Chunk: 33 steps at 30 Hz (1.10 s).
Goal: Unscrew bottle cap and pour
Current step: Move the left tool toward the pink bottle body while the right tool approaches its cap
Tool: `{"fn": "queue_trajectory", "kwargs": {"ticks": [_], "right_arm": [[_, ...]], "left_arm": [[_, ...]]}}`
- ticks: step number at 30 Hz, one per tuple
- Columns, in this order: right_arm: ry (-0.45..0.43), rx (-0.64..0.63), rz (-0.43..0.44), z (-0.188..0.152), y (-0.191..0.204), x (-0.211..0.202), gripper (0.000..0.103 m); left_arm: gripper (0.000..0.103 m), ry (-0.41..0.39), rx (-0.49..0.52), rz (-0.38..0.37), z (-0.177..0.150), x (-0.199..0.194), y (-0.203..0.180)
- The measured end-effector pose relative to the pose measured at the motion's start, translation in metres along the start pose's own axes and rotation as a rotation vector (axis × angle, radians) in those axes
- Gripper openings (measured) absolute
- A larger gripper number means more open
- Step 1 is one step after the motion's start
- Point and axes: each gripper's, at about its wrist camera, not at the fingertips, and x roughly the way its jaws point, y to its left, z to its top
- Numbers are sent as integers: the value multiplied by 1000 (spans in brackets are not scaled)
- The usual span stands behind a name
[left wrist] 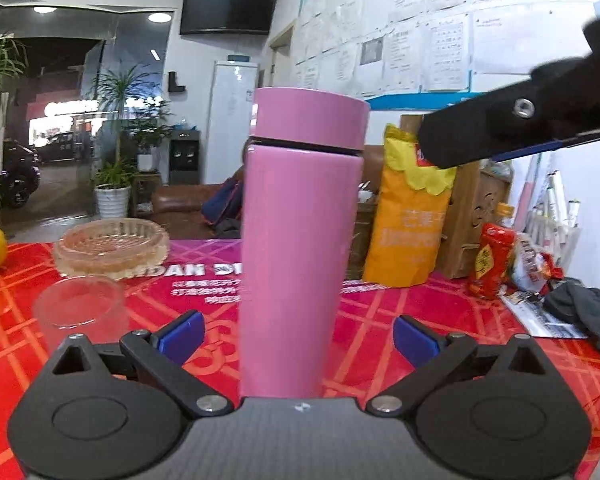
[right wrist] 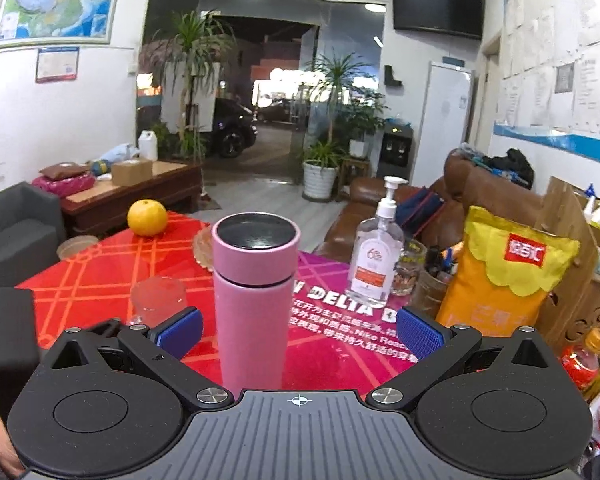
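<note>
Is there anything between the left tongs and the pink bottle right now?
Nothing visible. The pink bottle stands upright directly ahead of the left tongs, between their open blue pads, with bare tablecloth on both sides. The clear glass cup sits off to the left, outside the tongs' path.

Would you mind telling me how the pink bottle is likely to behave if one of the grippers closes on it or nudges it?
The pink bottle looks rigid, so it should not give under the pads. It is tall and slim, so a push near the cap would probably tip it. Its smooth, glossy wall may slip somewhat. Its weight cannot be judged, as the contents are hidden.
</note>
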Motion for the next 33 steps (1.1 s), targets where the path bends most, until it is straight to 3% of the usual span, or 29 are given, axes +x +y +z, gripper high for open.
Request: {"fn": "queue_trajectory", "kwargs": {"ticks": [18, 25, 33], "right_arm": [[-15, -21, -13, 9, -3, 7, 103], [-18, -42, 36, 16, -10, 16, 103], [6, -48, 113, 19, -11, 35, 103]], "left_arm": [[102, -75, 34, -108, -1, 39, 8], [102, -121, 85, -92, -4, 45, 5], [102, -129, 56, -73, 2, 47, -4]]}}
